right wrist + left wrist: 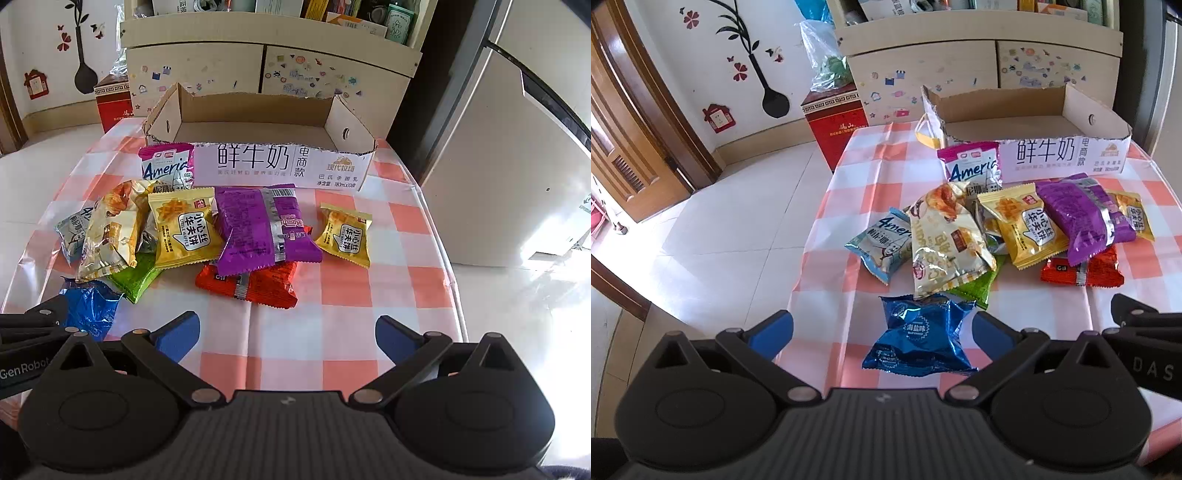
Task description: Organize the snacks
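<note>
Several snack packets lie in a heap on the checked tablecloth [343,291] in front of an open cardboard box [258,168]. My left gripper [882,330] is open, and a blue foil packet [919,338] lies on the table between its blue fingertips. A cream packet [945,243], a yellow waffle packet [1027,229], a purple packet [1078,218] and a red packet [1082,271] lie beyond it. My right gripper [288,332] is open over bare cloth, just short of the red packet [258,286]. A second small yellow packet [345,236] lies apart on the right.
The box [1067,155] stands at the table's far edge, its inside showing no packets. Behind it is a cream cabinet [266,70]. A red carton [834,122] with a plastic bag on top stands on the floor at the left. A white appliance [509,155] is close to the table's right edge.
</note>
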`<control>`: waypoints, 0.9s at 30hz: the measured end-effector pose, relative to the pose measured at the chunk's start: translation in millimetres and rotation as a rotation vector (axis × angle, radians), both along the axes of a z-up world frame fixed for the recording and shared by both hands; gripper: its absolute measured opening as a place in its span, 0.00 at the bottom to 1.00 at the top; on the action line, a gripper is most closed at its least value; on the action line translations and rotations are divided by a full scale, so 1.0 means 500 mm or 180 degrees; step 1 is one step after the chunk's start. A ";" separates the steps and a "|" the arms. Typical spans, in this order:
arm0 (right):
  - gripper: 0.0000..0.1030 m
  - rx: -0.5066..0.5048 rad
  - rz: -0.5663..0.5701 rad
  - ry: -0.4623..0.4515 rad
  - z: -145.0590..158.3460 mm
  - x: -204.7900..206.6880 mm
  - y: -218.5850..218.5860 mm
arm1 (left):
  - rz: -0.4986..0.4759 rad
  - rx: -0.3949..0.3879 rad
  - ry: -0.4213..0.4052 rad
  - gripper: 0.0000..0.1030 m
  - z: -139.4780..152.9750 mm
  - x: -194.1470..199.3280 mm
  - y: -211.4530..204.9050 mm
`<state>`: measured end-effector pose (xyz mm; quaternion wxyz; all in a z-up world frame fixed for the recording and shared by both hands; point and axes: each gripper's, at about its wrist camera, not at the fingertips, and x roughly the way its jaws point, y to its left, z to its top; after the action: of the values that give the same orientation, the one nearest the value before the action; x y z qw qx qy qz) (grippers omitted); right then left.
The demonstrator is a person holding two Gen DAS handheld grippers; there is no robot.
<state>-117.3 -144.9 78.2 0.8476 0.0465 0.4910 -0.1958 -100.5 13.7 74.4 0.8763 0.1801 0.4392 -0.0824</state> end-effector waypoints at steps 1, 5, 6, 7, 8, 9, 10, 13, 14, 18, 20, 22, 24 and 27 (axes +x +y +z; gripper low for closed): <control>1.00 -0.0003 0.0003 0.0003 0.000 0.000 0.000 | 0.0001 0.0005 0.0001 0.99 0.000 0.000 0.000; 1.00 -0.0028 0.0012 0.0014 -0.001 0.001 0.003 | 0.0003 0.0025 0.0003 0.99 -0.002 -0.001 -0.001; 1.00 -0.0034 0.0014 0.0017 -0.001 0.001 0.003 | 0.0008 0.0028 0.0008 0.99 -0.003 -0.001 -0.001; 1.00 -0.0042 0.0015 0.0020 -0.001 0.001 0.004 | 0.0013 0.0031 0.0011 0.99 -0.003 -0.001 -0.001; 1.00 -0.0046 0.0015 0.0021 -0.002 0.002 0.005 | 0.0017 0.0035 0.0012 0.99 -0.003 -0.001 -0.001; 1.00 -0.0048 0.0015 0.0020 -0.002 0.002 0.005 | 0.0019 0.0039 0.0010 0.99 -0.003 -0.001 -0.002; 1.00 -0.0047 0.0015 0.0020 -0.002 0.002 0.005 | 0.0022 0.0042 0.0010 0.99 -0.003 -0.001 -0.002; 1.00 -0.0053 0.0019 0.0021 -0.002 0.002 0.006 | 0.0033 0.0048 0.0017 0.99 -0.004 -0.001 -0.001; 1.00 -0.0054 0.0021 0.0021 -0.002 0.002 0.007 | 0.0036 0.0051 0.0017 0.99 -0.004 -0.001 -0.001; 1.00 -0.0054 0.0020 0.0020 -0.003 0.003 0.009 | 0.0048 0.0058 0.0021 0.99 -0.003 -0.001 0.001; 1.00 -0.0054 0.0022 0.0019 -0.003 0.004 0.009 | 0.0052 0.0058 0.0025 0.99 -0.004 0.000 0.002; 1.00 -0.0056 0.0025 0.0024 -0.004 0.005 0.011 | 0.0058 0.0059 0.0031 0.99 -0.004 0.001 0.002; 1.00 -0.0056 0.0024 0.0024 -0.005 0.005 0.012 | 0.0065 0.0062 0.0029 0.99 -0.005 0.002 0.003; 1.00 -0.0059 0.0027 0.0025 -0.005 0.006 0.013 | 0.0071 0.0069 0.0023 0.98 -0.004 0.001 0.004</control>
<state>-114.5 -138.6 75.6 0.8469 0.0358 0.4927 -0.1969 -99.9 15.8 72.3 0.8735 0.1845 0.4452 -0.0684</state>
